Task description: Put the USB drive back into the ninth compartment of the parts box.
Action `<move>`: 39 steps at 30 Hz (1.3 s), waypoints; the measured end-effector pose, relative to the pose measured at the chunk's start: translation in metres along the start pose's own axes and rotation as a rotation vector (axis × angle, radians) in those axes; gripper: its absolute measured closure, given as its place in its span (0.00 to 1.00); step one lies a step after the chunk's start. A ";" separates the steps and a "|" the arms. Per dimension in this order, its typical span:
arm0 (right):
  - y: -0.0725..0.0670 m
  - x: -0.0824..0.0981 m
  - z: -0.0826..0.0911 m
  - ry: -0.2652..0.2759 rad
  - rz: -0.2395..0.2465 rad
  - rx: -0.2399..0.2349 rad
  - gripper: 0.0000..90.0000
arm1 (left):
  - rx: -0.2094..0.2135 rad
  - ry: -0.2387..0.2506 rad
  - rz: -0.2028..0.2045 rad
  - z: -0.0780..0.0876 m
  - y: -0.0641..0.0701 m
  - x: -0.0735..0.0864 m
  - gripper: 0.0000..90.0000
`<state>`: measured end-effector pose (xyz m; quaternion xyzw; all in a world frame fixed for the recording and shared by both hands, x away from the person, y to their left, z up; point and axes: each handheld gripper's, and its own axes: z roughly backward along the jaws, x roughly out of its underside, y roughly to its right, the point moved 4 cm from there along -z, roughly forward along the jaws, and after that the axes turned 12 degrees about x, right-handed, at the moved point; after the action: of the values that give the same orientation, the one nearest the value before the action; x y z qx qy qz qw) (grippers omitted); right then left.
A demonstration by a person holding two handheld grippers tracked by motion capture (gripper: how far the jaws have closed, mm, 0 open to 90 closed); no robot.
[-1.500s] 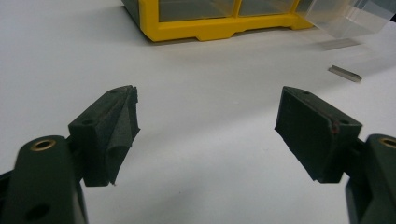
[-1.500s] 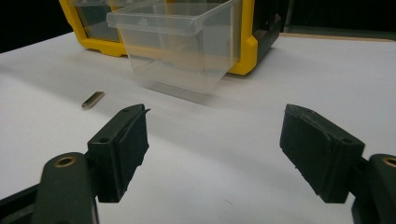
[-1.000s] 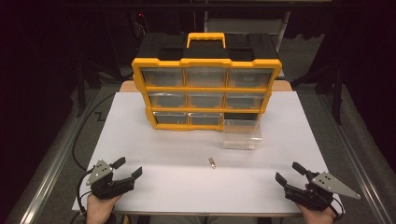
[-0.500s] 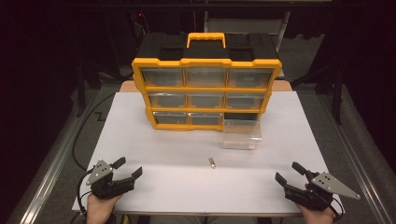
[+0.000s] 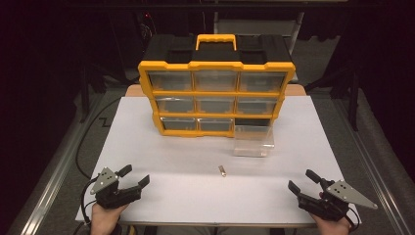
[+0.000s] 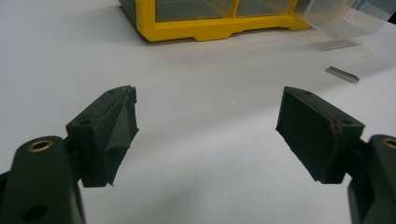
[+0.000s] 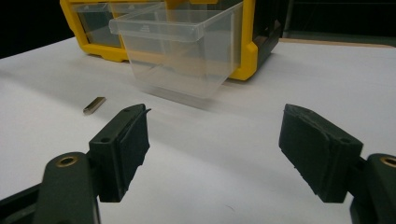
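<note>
Small metal piece (image 5: 222,170) lies well apart from both grippers' spread fingers (image 6: 112,130).

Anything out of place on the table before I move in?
Yes. The clear drawer is out of the yellow organizer, sitting on the white table in front of its empty bottom-right slot. A small metal piece lies loose nearer the person. Both the left gripper and the right gripper are open and empty.
</note>
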<state>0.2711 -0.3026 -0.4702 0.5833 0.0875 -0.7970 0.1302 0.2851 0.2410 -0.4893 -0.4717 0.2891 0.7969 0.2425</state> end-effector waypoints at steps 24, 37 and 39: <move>-0.013 -0.007 -0.009 0.015 0.013 -0.035 0.28 | -0.003 0.004 -0.005 0.000 0.000 0.000 0.23; -0.020 -0.012 -0.013 0.036 0.021 -0.049 0.29 | -0.001 0.001 -0.003 -0.001 0.001 0.000 0.23; -0.022 -0.013 -0.014 0.035 0.021 -0.054 0.29 | -0.004 0.001 -0.005 -0.001 0.001 0.000 0.23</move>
<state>0.2804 -0.2763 -0.4624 0.5941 0.1051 -0.7827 0.1529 0.2854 0.2396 -0.4897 -0.4733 0.2864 0.7967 0.2434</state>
